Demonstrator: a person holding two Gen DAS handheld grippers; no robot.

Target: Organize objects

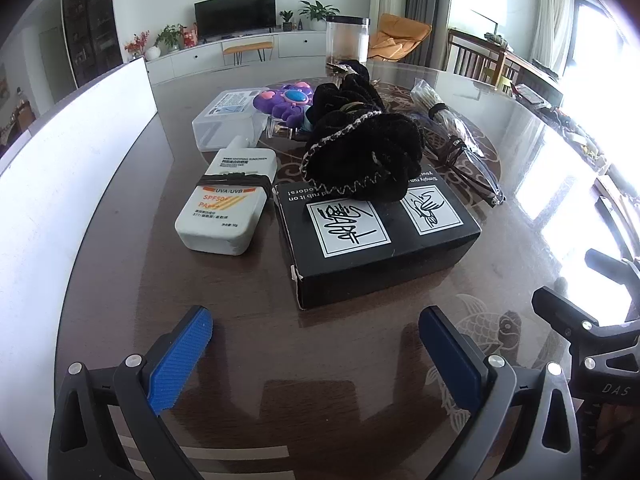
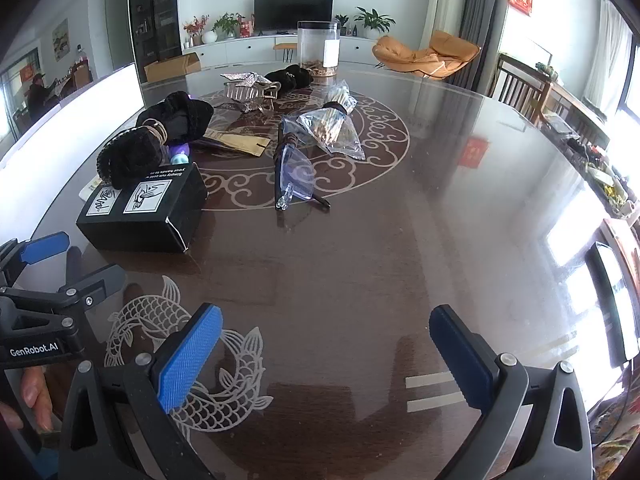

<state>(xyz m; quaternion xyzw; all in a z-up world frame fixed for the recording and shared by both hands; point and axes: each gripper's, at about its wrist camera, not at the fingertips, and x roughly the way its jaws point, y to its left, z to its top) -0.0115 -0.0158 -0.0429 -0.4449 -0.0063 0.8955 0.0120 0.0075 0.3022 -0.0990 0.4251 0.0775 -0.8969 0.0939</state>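
A black box (image 1: 376, 236) lies on the dark round table (image 1: 360, 360), with black scrunchies (image 1: 360, 152) piled on and behind it. It also shows in the right wrist view (image 2: 144, 212). A white sunscreen bottle (image 1: 228, 204) lies left of the box. Behind it are a clear plastic case (image 1: 228, 120) and a purple toy (image 1: 288, 100). Glasses in a clear bag (image 2: 296, 172) lie mid-table. My left gripper (image 1: 316, 356) is open and empty, just short of the box. My right gripper (image 2: 324, 360) is open and empty over bare table.
A white board (image 1: 72, 176) stands along the table's left edge. A clear jar (image 2: 320, 48) stands at the far side, with a silver hair claw (image 2: 248, 88) and bagged sticks (image 2: 332, 128) nearby. Chairs (image 2: 520, 88) stand to the right.
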